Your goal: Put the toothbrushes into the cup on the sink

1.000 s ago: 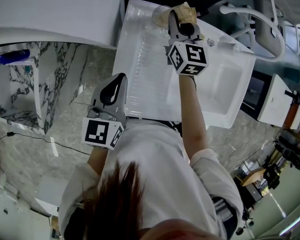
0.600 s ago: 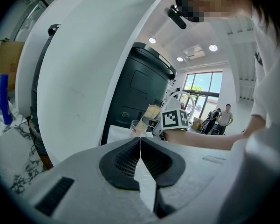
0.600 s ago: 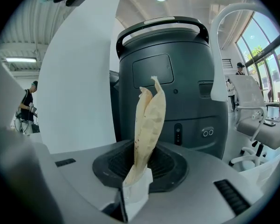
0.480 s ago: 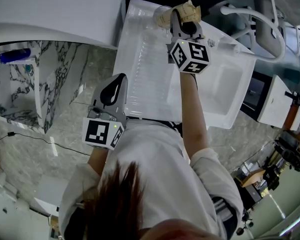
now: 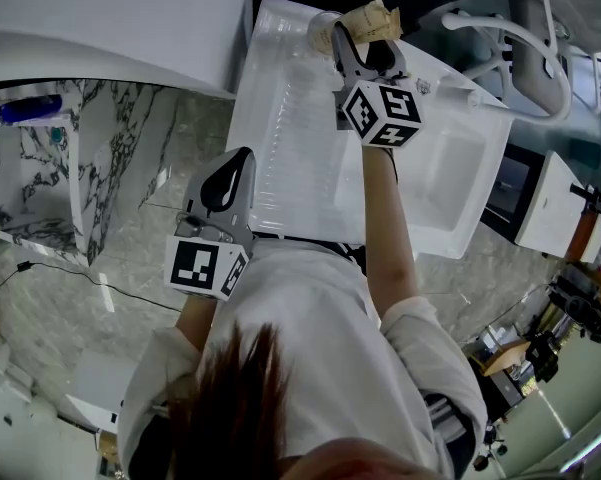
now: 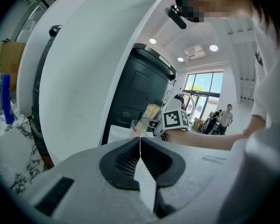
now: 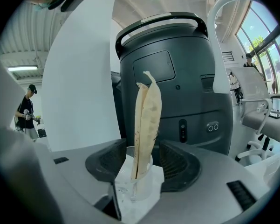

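Two tan paper-wrapped toothbrushes (image 7: 146,125) stand upright in a clear cup (image 7: 136,186) on the far rim of the white sink (image 5: 280,158). My right gripper (image 7: 142,161) is open around them. Its jaws have just been opening; both pads stand off the packets, which rest in the cup between them. In the head view the same gripper (image 5: 358,50) sits just in front of the cup (image 5: 323,28) and packets (image 5: 372,16). My left gripper (image 5: 227,180) hangs shut and empty at the sink's near left edge, its tips meeting (image 6: 140,139).
A dark grey bin-like machine (image 7: 177,78) stands behind the cup. A curved white wall panel (image 7: 79,78) rises to the left. The sink basin (image 5: 450,168) lies right of my right arm. Marble floor (image 5: 150,168) is at left, and white chair frames (image 5: 510,28) at the back right.
The right gripper's jaws have spread apart and let go of the tan toothbrush packets, which now stand in the cup. The left gripper has not moved.
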Motion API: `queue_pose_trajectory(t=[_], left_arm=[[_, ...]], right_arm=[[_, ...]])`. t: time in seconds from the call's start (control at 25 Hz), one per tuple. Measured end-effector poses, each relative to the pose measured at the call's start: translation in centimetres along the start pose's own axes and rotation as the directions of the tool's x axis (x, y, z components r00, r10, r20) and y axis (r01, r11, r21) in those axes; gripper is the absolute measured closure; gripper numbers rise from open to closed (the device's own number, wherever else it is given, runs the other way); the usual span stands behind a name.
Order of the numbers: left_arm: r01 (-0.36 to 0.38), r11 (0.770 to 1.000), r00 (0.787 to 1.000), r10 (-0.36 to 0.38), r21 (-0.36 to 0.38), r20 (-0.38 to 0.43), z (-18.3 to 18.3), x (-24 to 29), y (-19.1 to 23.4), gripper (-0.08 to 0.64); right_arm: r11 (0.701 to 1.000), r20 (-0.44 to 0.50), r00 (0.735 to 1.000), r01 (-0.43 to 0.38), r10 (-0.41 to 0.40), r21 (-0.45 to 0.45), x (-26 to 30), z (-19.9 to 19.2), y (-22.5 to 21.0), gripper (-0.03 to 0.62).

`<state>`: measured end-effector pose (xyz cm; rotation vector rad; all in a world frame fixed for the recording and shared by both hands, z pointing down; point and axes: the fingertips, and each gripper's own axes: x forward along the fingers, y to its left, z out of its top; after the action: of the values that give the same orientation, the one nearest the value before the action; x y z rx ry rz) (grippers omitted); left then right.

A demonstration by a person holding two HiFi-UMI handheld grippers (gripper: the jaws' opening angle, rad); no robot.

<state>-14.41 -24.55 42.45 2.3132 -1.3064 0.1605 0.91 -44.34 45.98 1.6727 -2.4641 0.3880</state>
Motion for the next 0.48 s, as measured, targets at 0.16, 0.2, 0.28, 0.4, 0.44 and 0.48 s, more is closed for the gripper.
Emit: queue_pose_trajectory(t=[0.16,0.2,0.28,0.4,0.44,0.48], left_arm=[[-0.002,1.0,1.0,0.002,0.001,0.002,-0.01,-0.13,-0.07,0.543],[-0.003,1.0,1.0,0.003,0.001,0.003,-0.02,-0.18,-0.08,0.543],[-0.005,1.0,1.0,0.005,0.001,0.005,-0.03,-0.25,-0.12,0.543],[-0.006,1.0,1.0,0.006,0.003,0.007,0.01,-0.27,-0.27,0.543],[-0.005,1.0,1.0,0.005,0.004,0.008,0.04,-0.27,-0.34,0.543],[-0.005,1.0,1.0,0.005,0.005,0.01,0.07,-0.27,-0.42,0.543]], right_arm=[[1.0,-0.003,1.0,-0.001,0.001,-0.001,-0.08,-0.02,0.08,0.405],[1.0,-0.003,1.0,0.0,0.0,-0.002,-0.12,-0.01,0.09,0.405],[1.0,-0.002,1.0,0.001,-0.001,-0.003,-0.21,0.03,0.09,0.405],[1.0,0.002,1.0,0.003,-0.003,-0.003,-0.38,0.21,-0.04,0.405],[1.0,0.004,1.0,0.004,-0.004,-0.003,-0.46,0.3,-0.09,0.405],[1.0,0.006,1.0,0.004,-0.004,-0.002,-0.56,0.4,-0.12,0.405]])
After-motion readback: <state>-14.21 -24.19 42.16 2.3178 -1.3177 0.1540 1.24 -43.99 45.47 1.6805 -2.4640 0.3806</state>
